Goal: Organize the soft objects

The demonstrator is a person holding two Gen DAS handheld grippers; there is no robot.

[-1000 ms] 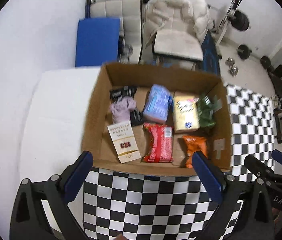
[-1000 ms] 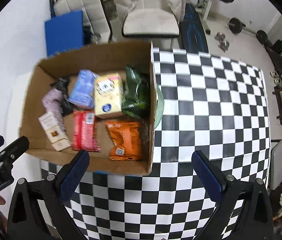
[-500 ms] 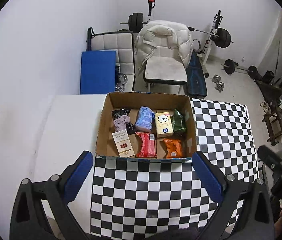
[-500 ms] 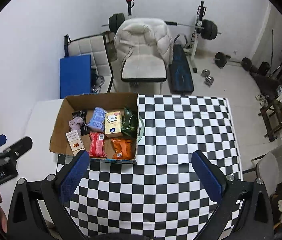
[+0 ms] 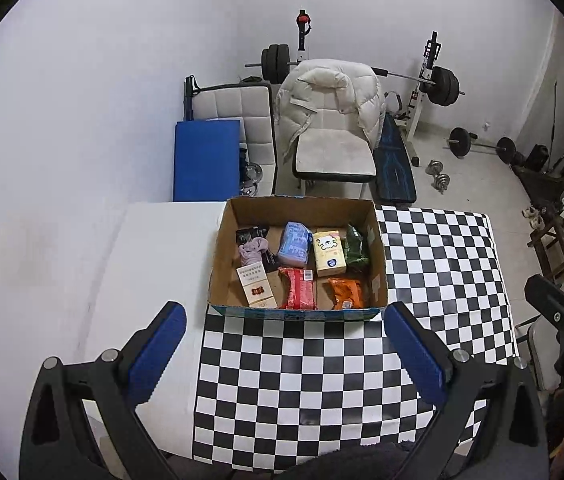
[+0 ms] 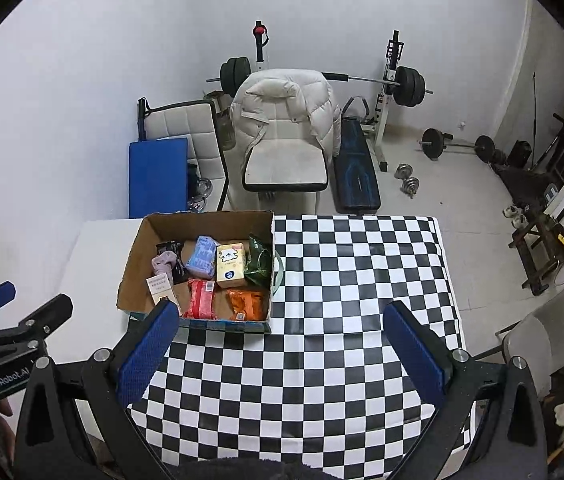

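Observation:
An open cardboard box (image 5: pixel 224 236) (image 6: pixel 132 256) stands on the checkered table (image 5: pixel 301 376) (image 6: pixel 357 280). Inside lie a lilac cloth (image 5: pixel 252 249), a blue pack (image 5: pixel 293 239), a cream tissue pack (image 5: pixel 329 251), a green bag (image 5: pixel 355 245), a red packet (image 5: pixel 299 289), an orange packet (image 5: pixel 345 293) and a white carton (image 5: pixel 256 285). My left gripper (image 5: pixel 283 338) is open and empty, well back from the box. My right gripper (image 6: pixel 282 338) is open and empty, also held back above the table's near part.
A white surface (image 5: pixel 162 256) lies left of the checkered cloth. Behind the table stand a chair with a white jacket (image 5: pixel 331 120), a blue mat (image 5: pixel 206 160), a weight bench (image 5: pixel 393 164) and barbells. A green rim (image 6: pixel 278 272) shows beside the box's right wall.
Both grippers have pulled up and back from the box, so it looks much smaller now. Both stay open and empty. The box contents have not moved.

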